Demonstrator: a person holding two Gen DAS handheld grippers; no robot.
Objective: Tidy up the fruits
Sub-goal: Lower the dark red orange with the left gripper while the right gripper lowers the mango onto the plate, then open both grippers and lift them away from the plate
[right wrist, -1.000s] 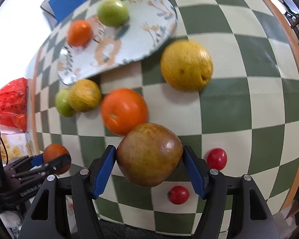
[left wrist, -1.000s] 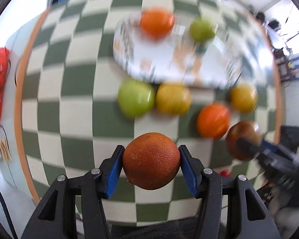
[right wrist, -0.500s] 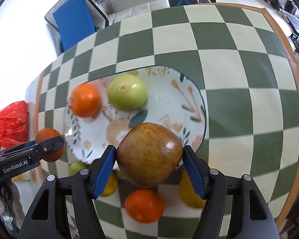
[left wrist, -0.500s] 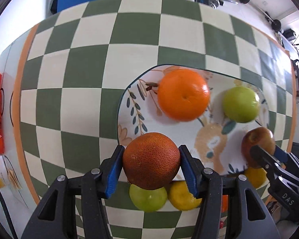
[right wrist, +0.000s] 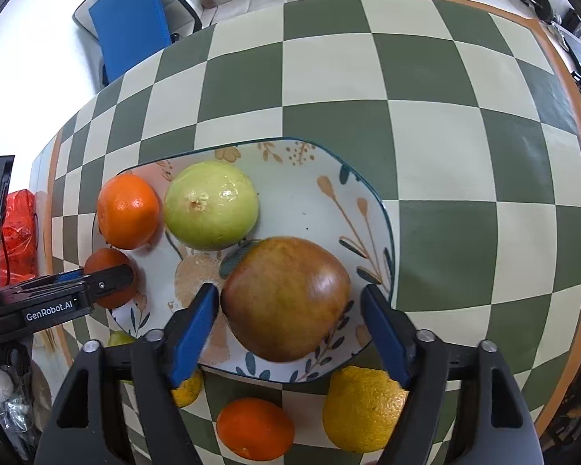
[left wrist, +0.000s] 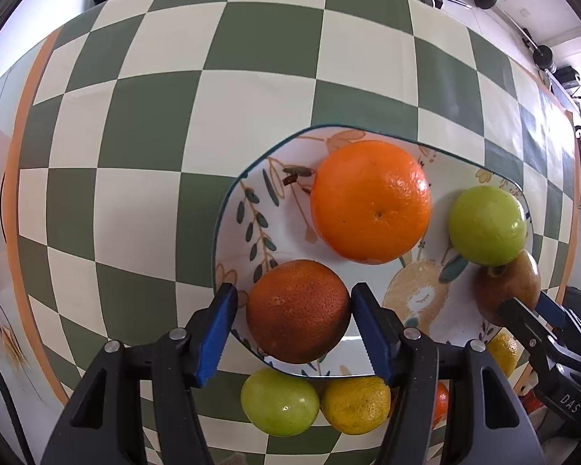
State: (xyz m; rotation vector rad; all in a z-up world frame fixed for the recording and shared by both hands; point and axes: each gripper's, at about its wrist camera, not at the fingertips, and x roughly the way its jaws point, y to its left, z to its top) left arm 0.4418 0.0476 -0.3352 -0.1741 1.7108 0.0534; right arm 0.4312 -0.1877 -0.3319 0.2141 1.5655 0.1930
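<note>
The left gripper (left wrist: 294, 312) has its blue pads spread, with a narrow gap on each side of the dark blood orange (left wrist: 297, 311), which sits on the near-left part of the floral plate (left wrist: 248, 209). The right gripper (right wrist: 286, 312) is likewise parted, its pads clear of the reddish-brown apple (right wrist: 286, 297) that rests on the plate's near-right side, just against the pale green apple (right wrist: 211, 205).

Half a second ago both pairs of pads were clamped on their fruit above the plate's near rim; now each has let go and the fruit lies on the plate. A bright orange (left wrist: 371, 201) stays beside the green apple at the back.

Both grippers hover low over the near rim, pointing forward and down, side by side. On the checkered tablecloth (right wrist: 445, 116) below the rim lie a green fruit (left wrist: 279, 402), a yellow citrus (left wrist: 355, 405), a larger yellow citrus (right wrist: 362, 409) and a small orange (right wrist: 255, 428).
</note>
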